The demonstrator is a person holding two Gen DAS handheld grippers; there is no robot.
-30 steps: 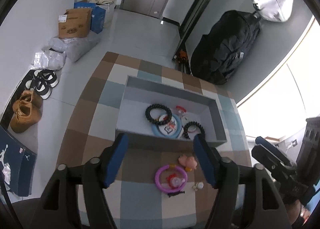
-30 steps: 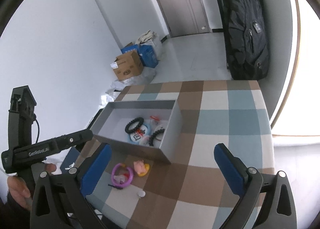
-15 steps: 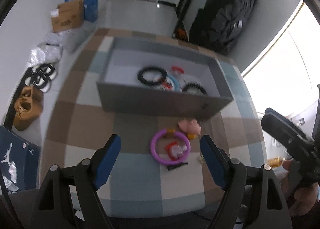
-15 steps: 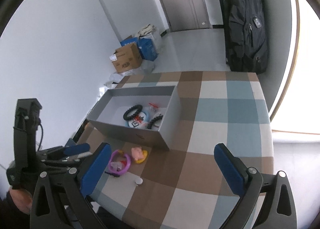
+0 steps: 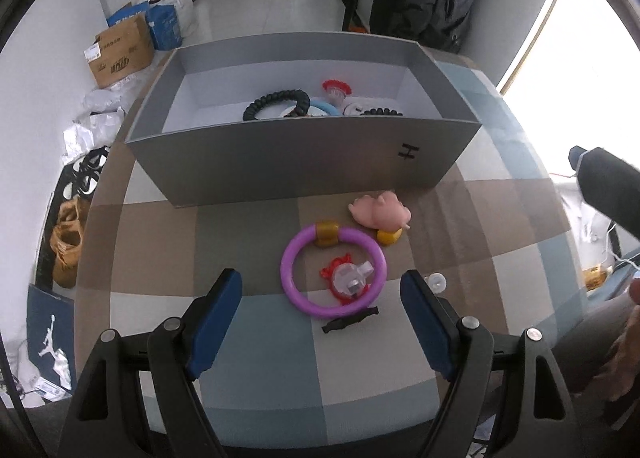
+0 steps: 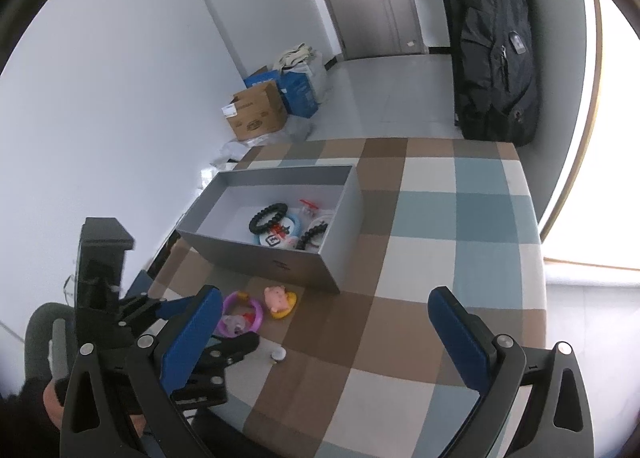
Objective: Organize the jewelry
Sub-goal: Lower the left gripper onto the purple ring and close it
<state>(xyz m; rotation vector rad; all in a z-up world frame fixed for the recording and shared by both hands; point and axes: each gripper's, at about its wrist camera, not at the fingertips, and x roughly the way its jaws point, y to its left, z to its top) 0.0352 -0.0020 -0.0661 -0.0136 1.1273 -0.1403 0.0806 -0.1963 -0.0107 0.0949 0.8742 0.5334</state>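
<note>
Left wrist view: left gripper spread wide above purple bracelet.

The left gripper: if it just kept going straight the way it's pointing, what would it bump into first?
Probably the purple ring lying on the checked tablecloth. The left gripper is open and the ring sits between its blue fingers, with a red clear-topped trinket inside it. Depth is hard to judge.

Bright daylight comes in from the window on the right and glares white. Edges bend and go dark. Shadows are soft.
</note>
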